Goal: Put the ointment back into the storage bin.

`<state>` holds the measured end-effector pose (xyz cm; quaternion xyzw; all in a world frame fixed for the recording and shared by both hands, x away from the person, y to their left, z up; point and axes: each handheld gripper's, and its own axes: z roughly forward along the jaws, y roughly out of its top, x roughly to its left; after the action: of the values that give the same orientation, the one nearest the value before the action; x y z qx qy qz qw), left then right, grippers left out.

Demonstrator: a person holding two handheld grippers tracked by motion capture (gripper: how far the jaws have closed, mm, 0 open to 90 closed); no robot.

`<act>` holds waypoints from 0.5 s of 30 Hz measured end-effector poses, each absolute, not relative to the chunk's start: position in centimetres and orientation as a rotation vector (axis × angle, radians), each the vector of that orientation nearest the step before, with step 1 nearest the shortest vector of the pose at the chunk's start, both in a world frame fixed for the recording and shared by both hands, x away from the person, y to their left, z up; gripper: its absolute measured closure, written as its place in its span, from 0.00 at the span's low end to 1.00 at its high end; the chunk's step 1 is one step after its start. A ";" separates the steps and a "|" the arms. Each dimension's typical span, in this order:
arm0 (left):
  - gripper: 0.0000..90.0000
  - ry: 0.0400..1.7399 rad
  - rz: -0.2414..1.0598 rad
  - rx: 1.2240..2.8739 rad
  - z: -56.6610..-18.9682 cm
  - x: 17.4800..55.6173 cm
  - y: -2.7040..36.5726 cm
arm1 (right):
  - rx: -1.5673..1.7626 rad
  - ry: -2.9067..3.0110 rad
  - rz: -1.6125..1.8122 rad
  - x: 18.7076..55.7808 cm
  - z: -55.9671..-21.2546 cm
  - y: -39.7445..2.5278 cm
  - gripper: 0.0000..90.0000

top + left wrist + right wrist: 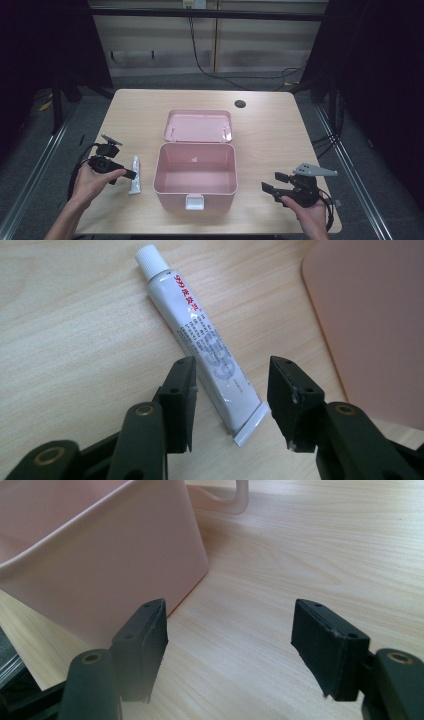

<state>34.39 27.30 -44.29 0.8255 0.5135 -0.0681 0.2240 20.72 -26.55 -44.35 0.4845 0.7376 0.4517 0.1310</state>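
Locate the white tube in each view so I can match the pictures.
High view: the white tube lies on the table left of the pink box, by the left gripper.
Left gripper view: centre, tube running diagonally, its flat end between the open fingers.
Right gripper view: not in it.
Shared landmark: the pink box.

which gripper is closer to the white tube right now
Left. The left gripper hovers right at the white tube, open jaws either side of its crimped end. The right gripper is across the pink box, open.
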 end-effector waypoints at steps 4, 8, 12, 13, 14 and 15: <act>0.61 1.405 -0.184 2.317 -44.5 35.0 26.7 | 1.403 2.150 1.311 20.8 -44.4 -26.5 0.34; 0.62 1.426 -0.188 2.315 -44.6 35.6 26.1 | 1.404 2.156 1.303 20.8 -44.4 -26.5 0.34; 0.65 1.451 -0.168 2.352 -44.9 36.2 25.5 | 1.404 2.159 1.303 20.8 -44.4 -26.5 0.34; 0.65 1.451 -0.168 2.352 -44.9 36.2 25.5 | 1.404 2.159 1.303 20.8 -44.4 -26.5 0.34; 0.65 1.464 -0.162 2.340 -45.0 36.3 25.4 | 1.403 2.159 1.301 20.8 -44.4 -26.5 0.34; 0.65 1.461 -0.175 2.345 -45.1 36.4 25.5 | 1.403 2.161 1.301 20.8 -44.4 -26.4 0.34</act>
<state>36.39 25.46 -45.09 0.8324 0.5186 -0.0620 0.1854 20.76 -26.44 -44.43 0.4821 0.7425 0.4473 0.1275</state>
